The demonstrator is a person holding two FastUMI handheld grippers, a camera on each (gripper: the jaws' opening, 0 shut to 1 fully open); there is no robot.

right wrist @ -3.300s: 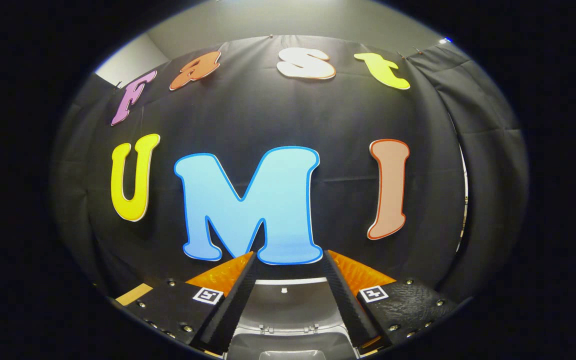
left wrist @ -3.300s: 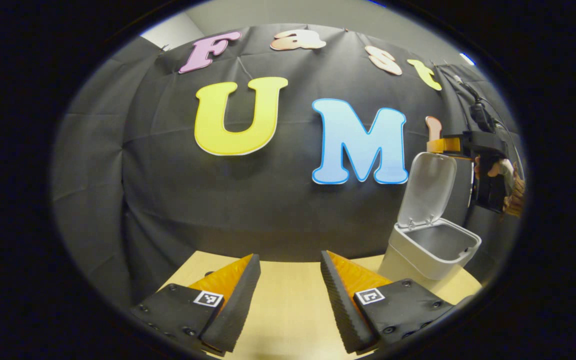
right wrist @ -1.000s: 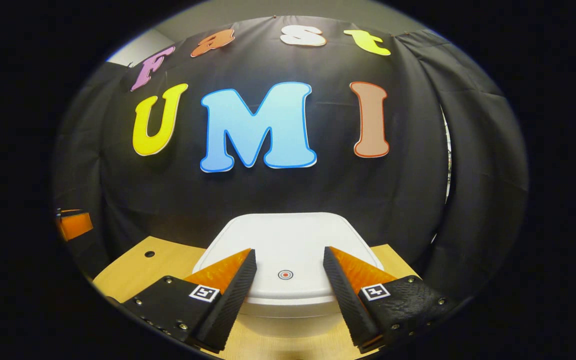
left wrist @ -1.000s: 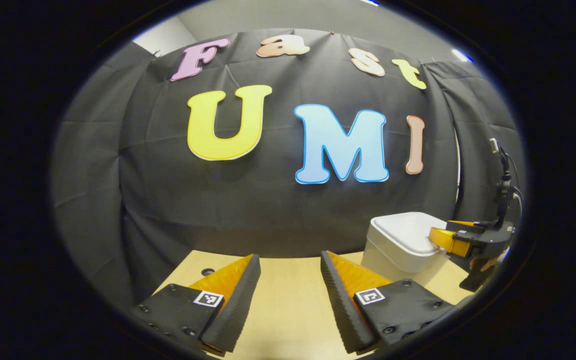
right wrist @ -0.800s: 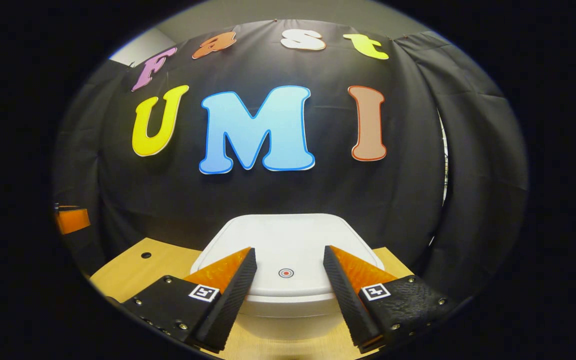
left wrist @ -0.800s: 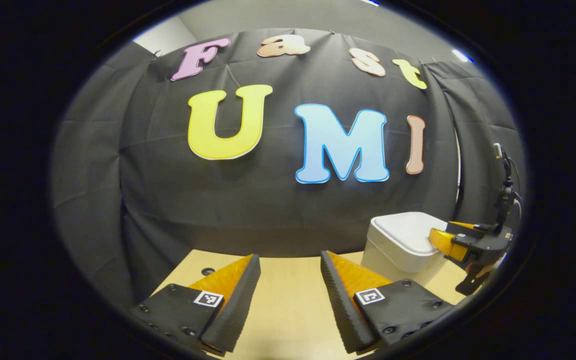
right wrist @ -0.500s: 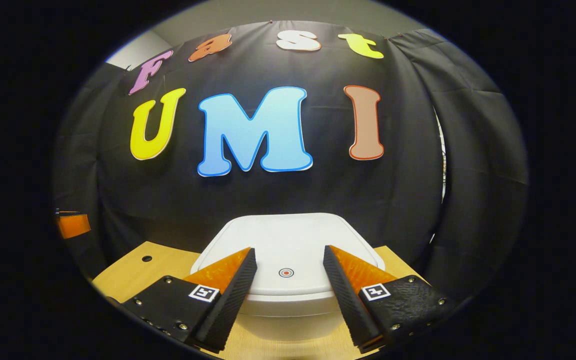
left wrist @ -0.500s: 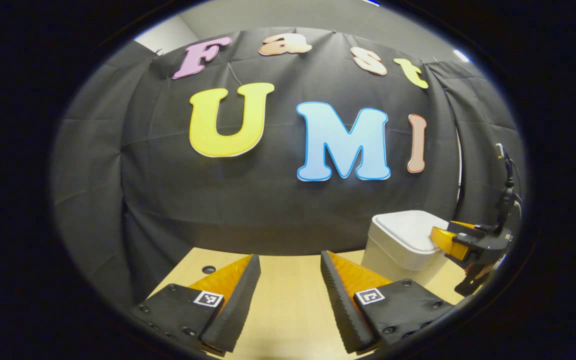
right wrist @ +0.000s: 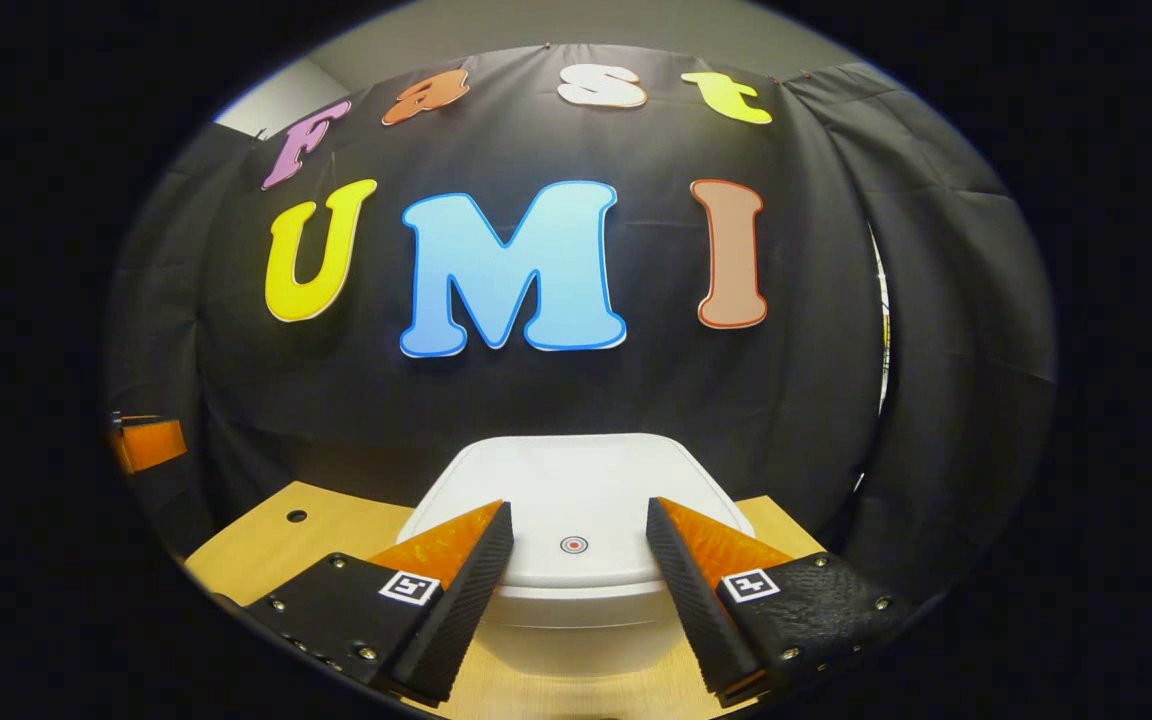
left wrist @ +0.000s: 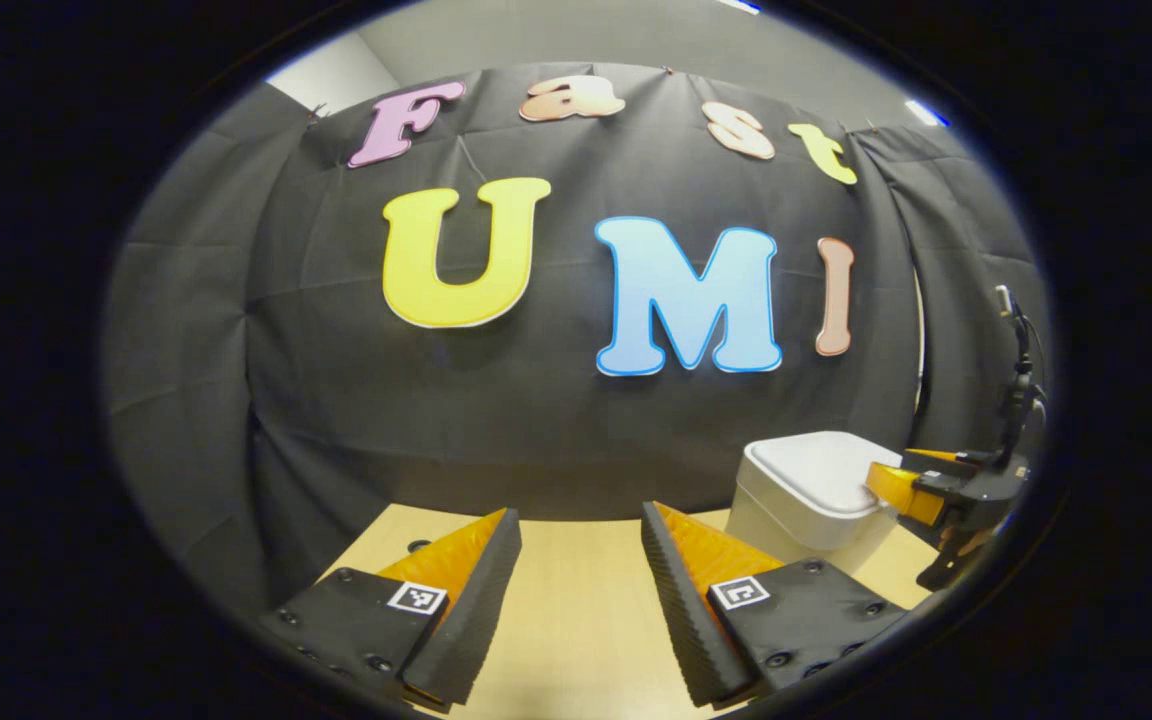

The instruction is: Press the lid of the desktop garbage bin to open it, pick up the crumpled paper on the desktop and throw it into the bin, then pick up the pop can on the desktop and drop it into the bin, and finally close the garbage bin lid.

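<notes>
A white desktop bin (right wrist: pixel 576 600) stands on the wooden table with its lid (right wrist: pixel 576 490) down flat; a small red ring mark (right wrist: pixel 573 545) sits near the lid's front edge. My right gripper (right wrist: pixel 576 520) hovers open just over the lid's front, one finger on each side of the mark, nothing between them. In the left gripper view the same bin (left wrist: pixel 801 500) stands at the right, with the right gripper (left wrist: pixel 911 485) at its near side. My left gripper (left wrist: pixel 576 525) is open and empty above bare tabletop.
The light wooden table (left wrist: pixel 576 620) runs under both grippers, with a small round hole (right wrist: pixel 296 516) near its back left. Black cloth closes off the back and sides right behind the bin. The left gripper's finger (right wrist: pixel 146 443) pokes in at the right gripper view's left edge.
The bin's lid, upright and open 3.3 s ago, now lies shut. Over the last second my right gripper has eased back slightly from the lid. The left gripper has barely shifted.
</notes>
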